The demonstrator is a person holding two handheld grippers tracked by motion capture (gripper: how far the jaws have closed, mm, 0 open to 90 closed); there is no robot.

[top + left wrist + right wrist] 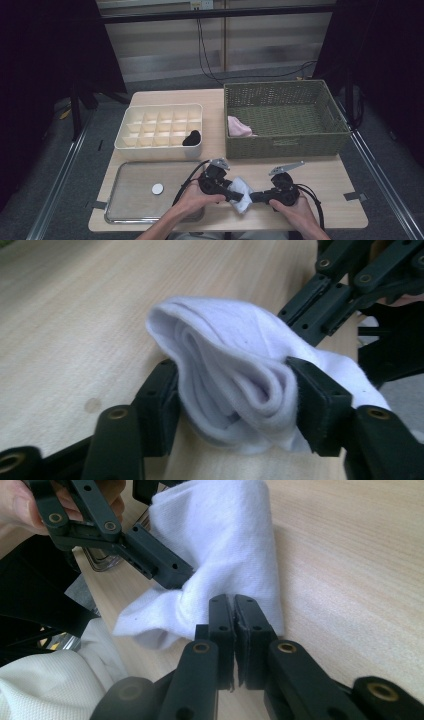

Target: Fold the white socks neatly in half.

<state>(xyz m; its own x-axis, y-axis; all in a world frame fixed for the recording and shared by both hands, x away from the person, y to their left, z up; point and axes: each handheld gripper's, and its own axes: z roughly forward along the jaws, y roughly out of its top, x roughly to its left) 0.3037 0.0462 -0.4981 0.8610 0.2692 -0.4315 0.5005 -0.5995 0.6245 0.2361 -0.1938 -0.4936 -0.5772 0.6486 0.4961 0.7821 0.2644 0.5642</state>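
A: Where is the white sock just now?

B: On the table, at its near edge, in front of the green wicker basket and a little to that basket's left. It sits between the two grippers.

A: And the left gripper?

B: In the left gripper view the sock is bunched into a thick roll between the two black jaws, one pad against each side of the folds. The jaws stand fairly wide, yet they press on the cloth, so it is a grip on the sock.

A: The right gripper?

B: Its jaws are drawn together almost flat. In the right gripper view the fingertips meet at the lower edge of the sock, with a thin fold of cloth pinched in the seam between them. The rest of the sock rises beyond the tips, towards the other gripper.

A: Does the sock touch the basket?

B: No, it lies well apart from it, on the bare wood. The pink cloth inside the basket is a separate thing.
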